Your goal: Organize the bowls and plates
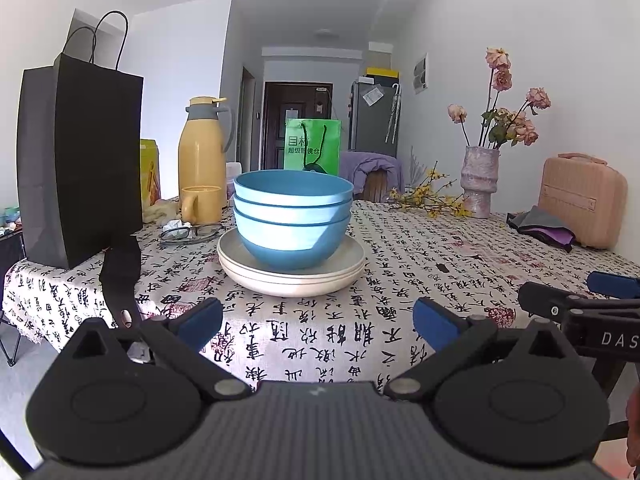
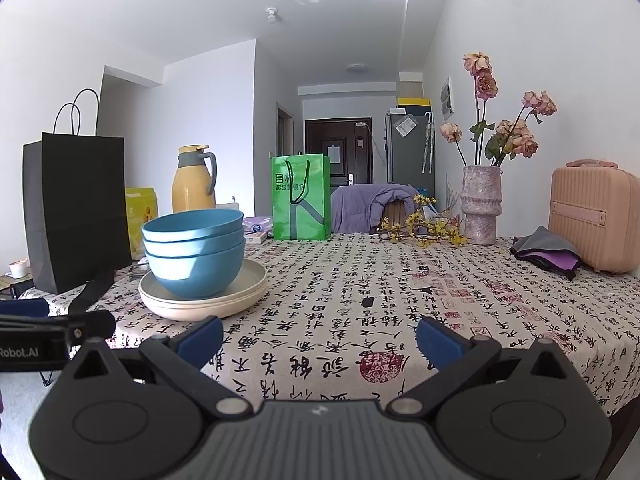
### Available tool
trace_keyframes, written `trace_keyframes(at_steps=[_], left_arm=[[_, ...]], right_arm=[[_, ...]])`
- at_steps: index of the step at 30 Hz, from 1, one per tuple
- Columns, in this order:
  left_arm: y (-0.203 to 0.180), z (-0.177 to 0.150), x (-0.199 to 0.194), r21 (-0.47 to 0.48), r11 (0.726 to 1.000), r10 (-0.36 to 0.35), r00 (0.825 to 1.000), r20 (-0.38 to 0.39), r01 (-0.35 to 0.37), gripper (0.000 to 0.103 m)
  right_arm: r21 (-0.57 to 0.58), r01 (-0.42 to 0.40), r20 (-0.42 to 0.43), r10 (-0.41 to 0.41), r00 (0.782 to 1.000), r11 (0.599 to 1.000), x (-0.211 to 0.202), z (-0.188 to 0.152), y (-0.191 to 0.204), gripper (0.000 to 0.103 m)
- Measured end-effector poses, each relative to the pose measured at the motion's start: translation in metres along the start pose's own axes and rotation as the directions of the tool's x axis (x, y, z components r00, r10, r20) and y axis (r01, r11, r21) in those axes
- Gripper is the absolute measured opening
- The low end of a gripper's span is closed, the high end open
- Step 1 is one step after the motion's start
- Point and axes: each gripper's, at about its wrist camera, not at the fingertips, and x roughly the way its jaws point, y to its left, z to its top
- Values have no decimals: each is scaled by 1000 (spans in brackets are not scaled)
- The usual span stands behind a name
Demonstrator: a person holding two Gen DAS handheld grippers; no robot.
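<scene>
1. The left gripper (image 1: 318, 322) hangs low over the near table edge, jaws spread wide and empty; the right gripper (image 2: 320, 338), just to its right, is equally wide and empty.
2. Straight ahead of the left gripper, and ahead-left of the right one, three nested blue bowls (image 1: 293, 222) sit on stacked cream plates (image 1: 291, 270), apart from both.
3. Everything stands upright, mouths up; round, with no long axis.
4. A clean lift likely means pinching the top bowl's rim and rising straight, steadying the stack.
5. Beyond, the tablecloth (image 2: 400, 280) lies bare.
</scene>
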Motion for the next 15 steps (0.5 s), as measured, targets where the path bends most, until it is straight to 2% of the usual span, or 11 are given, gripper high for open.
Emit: trace_keyframes(at_steps=[15], left_arm=[[0, 0, 0, 0, 1000, 0, 1000, -2, 0, 103]], right_arm=[[7, -2, -5, 2, 1000, 1000, 0, -1, -1, 103]])
